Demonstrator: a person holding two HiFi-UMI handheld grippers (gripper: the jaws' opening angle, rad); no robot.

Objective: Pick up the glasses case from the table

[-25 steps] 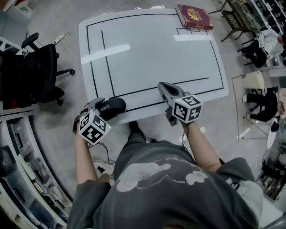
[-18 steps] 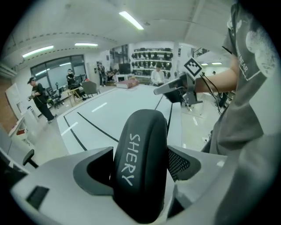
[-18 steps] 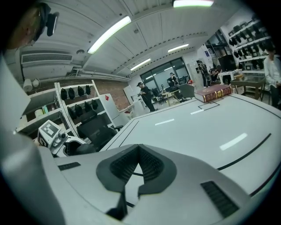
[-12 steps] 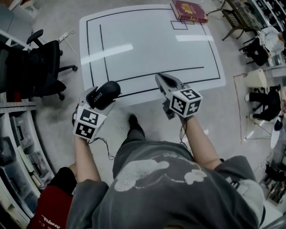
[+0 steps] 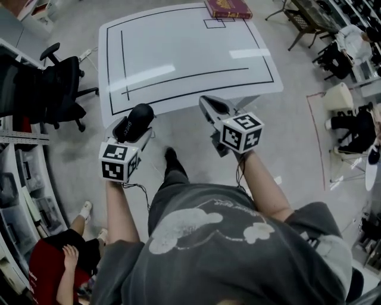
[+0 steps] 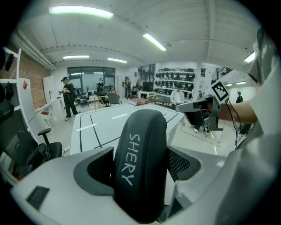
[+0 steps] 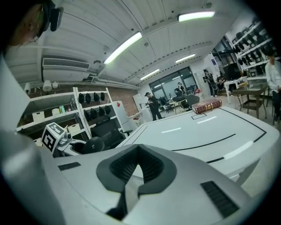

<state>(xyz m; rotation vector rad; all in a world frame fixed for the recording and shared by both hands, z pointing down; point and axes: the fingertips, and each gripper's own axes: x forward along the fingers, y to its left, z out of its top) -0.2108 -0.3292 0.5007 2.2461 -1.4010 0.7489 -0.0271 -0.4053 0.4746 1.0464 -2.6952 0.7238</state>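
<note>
Black glasses case (image 6: 140, 162), clamped in left gripper (image 5: 134, 126)

Left hand-held gripper (image 5: 134, 126) grips; right hand-held gripper (image 5: 206, 102) closed.

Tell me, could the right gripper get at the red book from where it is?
Probably not. The right gripper hangs at the near edge of the table, while the red book lies at the far corner. Nothing stands between them; it just looks too far.
</note>
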